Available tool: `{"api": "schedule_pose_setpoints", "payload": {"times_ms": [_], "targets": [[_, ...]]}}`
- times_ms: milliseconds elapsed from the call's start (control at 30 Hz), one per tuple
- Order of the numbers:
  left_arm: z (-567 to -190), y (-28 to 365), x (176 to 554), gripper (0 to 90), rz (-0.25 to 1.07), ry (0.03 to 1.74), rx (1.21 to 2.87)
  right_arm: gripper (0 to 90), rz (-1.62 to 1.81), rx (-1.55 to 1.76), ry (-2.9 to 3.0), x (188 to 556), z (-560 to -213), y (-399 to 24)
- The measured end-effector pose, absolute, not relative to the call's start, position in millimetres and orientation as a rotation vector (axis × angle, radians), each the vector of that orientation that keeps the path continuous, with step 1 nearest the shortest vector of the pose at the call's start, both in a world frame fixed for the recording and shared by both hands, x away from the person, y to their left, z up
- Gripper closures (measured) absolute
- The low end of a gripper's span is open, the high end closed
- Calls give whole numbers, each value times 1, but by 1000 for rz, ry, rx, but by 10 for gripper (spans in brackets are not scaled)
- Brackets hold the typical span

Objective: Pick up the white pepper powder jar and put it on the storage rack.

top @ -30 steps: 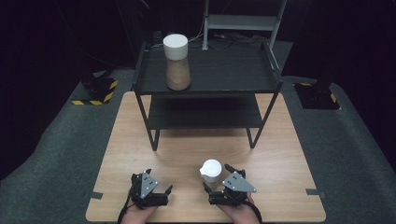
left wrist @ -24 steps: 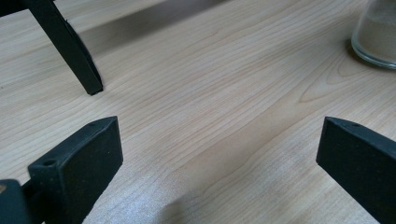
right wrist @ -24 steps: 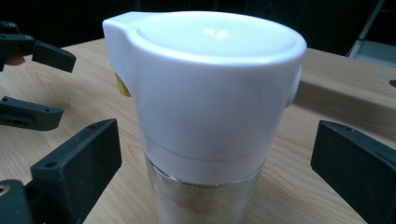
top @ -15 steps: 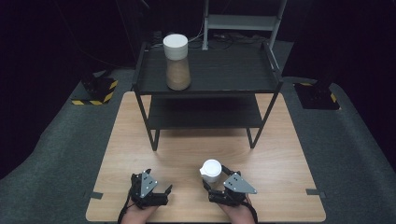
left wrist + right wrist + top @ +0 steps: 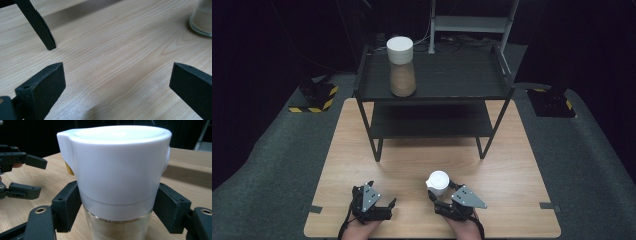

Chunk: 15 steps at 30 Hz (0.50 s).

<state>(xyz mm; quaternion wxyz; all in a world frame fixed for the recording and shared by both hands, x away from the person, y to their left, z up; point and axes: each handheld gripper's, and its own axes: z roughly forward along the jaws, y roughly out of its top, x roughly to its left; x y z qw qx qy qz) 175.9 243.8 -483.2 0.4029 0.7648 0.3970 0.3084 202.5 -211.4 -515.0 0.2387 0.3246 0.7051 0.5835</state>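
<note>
Both hands rest low at the near edge of the desk (image 5: 412, 160), side by side and a little apart. The right hand-held gripper (image 5: 438, 192) points away from the person. Its jaws have just been closing, and now they squeeze a small jar (image 5: 117, 182) with a white lid from both sides. The jar stands upright on the desk in front of that hand. The left hand-held gripper (image 5: 388, 205) lies just above the wood, its jaws wide apart with nothing between them.
</note>
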Motion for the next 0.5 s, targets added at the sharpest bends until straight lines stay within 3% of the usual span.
{"api": "schedule_pose_setpoints", "payload": {"times_ms": [500], "targets": [[-484, 243, 175, 7, 792, 1007, 1929, 291, 1599, 859, 1922, 202, -517, -212]]}}
